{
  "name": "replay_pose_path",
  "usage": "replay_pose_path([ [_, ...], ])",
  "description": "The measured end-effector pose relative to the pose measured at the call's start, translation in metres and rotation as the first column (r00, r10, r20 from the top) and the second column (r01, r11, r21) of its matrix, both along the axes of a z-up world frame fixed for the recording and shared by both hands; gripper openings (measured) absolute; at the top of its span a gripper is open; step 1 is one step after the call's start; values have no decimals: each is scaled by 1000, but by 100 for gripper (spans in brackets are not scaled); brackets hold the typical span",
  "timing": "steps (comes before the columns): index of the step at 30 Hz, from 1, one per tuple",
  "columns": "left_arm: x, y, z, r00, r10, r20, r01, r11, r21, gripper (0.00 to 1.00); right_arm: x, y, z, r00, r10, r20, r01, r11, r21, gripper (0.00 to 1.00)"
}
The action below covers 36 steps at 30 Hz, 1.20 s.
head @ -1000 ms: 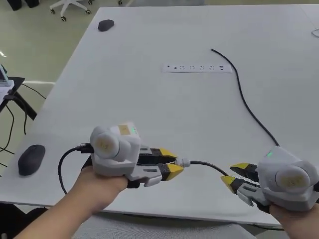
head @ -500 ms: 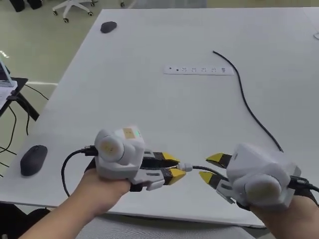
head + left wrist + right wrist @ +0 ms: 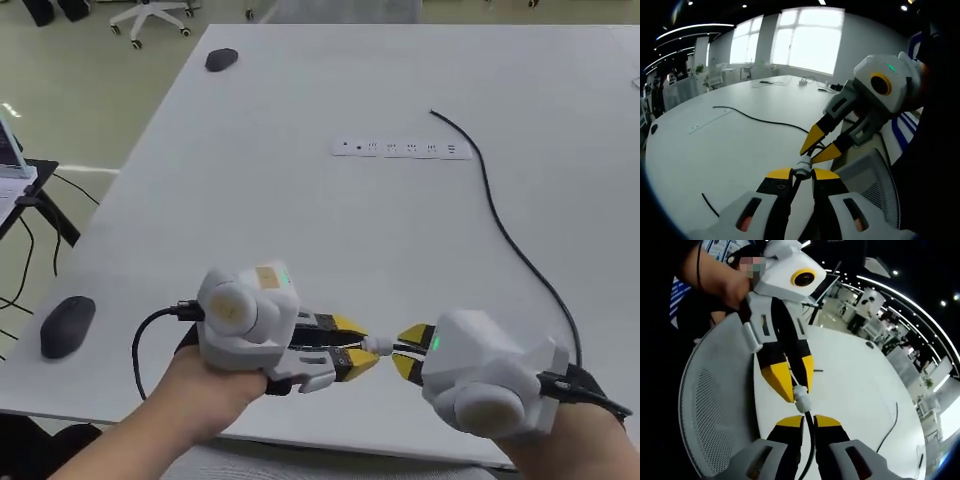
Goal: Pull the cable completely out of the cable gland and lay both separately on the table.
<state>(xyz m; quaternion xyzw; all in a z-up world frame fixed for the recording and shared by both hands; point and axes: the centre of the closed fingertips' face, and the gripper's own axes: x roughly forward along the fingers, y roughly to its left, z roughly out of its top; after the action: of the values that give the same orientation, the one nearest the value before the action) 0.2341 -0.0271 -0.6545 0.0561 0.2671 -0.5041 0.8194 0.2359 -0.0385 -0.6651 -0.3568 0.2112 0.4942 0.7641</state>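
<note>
Head view: small white cable gland point(image 3: 371, 346) sitting clamped in left tongs point(image 3: 357, 347) above bench point(image 3: 300, 220), right tongs point(image 3: 408, 352) just beside.
Left gripper view: gland poking past yellow tips.
Right gripper view: black cable point(image 3: 810, 440) running between right tongs' jaws; cannot tell whether gripping.

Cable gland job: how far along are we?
Done: nothing yet; the cable runs through the gland. In hand: the left gripper is shut on the gland, and the right gripper has its jaws around the cable right beside it, grip unclear. Left: pull the cable fully out, then lay both apart on the table.
</note>
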Motion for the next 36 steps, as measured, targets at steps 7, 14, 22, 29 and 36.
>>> replay_pose_path([
  [7, -2, 1, -2, 1000, -13, 0, 13, 1000, 11, 15, -1, 1, -4, 1000, -4, -15, 4, 1000, 1, 1],
  [14, 2, 2, 3, 1000, -10, 28, 10, 1000, -1, 15, 6, -1, 0, 999, -50, -10, 50, 998, 42, 0],
  [22, 5, 3, 5, 999, -10, 41, 10, 1000, 1, 15, 11, -6, 0, 993, -110, -48, 114, 989, 95, 0],
  [29, 8, 4, 7, 999, -4, 48, 4, 1000, -3, 15, 20, -18, -5, 972, -207, -114, 223, 964, 147, 1],
  [36, 12, 6, 9, 998, 11, 55, -10, 1000, -5, 15, 31, -37, -18, 926, -316, -207, 354, 917, 184, 1],
])
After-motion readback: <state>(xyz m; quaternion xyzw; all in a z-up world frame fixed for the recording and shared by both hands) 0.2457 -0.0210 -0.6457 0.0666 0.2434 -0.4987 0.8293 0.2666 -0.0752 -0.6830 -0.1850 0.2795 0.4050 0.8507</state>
